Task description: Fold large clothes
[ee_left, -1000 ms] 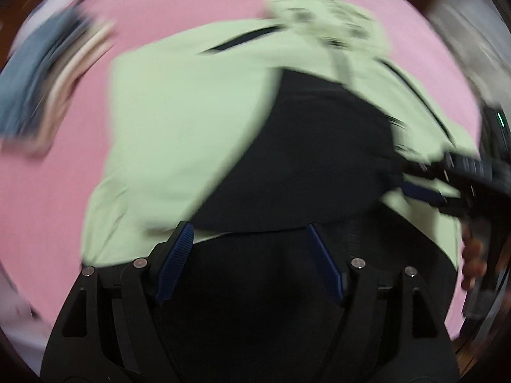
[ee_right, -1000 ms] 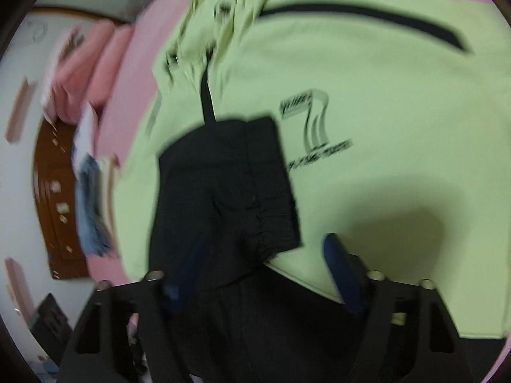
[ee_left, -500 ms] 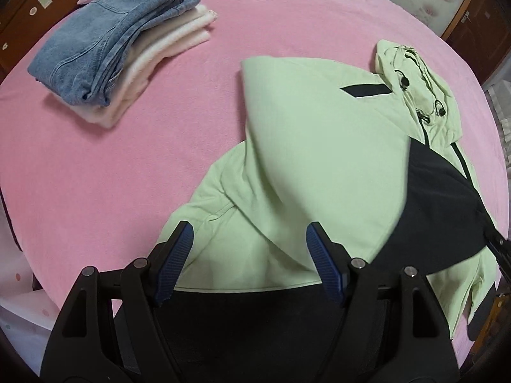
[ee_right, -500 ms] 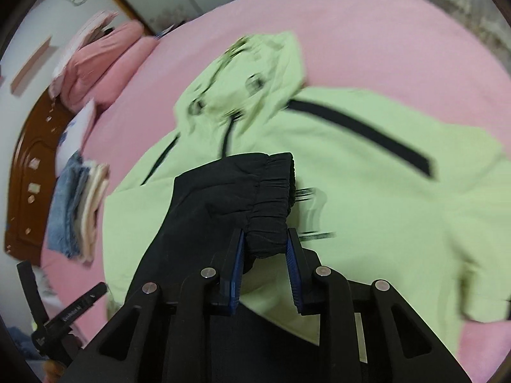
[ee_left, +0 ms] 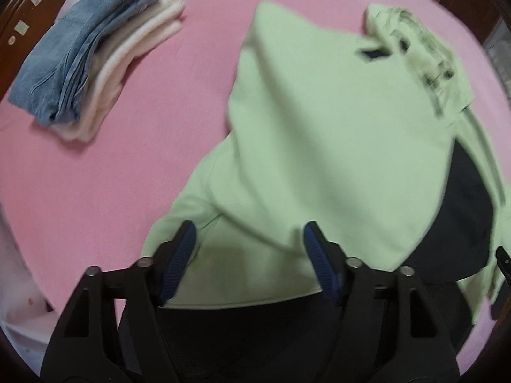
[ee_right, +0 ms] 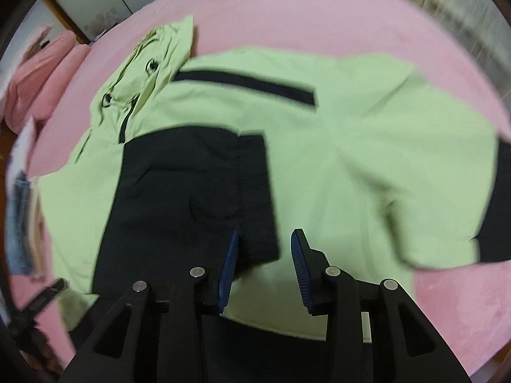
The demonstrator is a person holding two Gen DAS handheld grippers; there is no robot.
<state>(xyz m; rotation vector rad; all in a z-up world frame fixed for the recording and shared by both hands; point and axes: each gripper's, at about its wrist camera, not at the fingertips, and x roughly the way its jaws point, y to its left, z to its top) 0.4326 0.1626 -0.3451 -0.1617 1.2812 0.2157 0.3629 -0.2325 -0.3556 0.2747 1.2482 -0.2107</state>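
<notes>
Sleeve-fold step: green jacket (ee_right: 367, 146) lies flat on the pink bed (ee_left: 95, 172), its black-cuffed sleeve (ee_right: 191, 198) laid across the chest; right tongs (ee_right: 263, 268), just opening, and left tongs (ee_left: 249, 258), just narrowing, both spread, hold nothing; next, probably the other sleeve (ee_right: 472, 191).

The left black two-finger gripper with blue ribbed pads (ee_left: 249, 255) points steeply down, jaws wide apart and just closing slightly, nothing pressed between them. The right black gripper with blue pads (ee_right: 263, 265) also points down, jaws just reopening, gripping nothing.
</notes>
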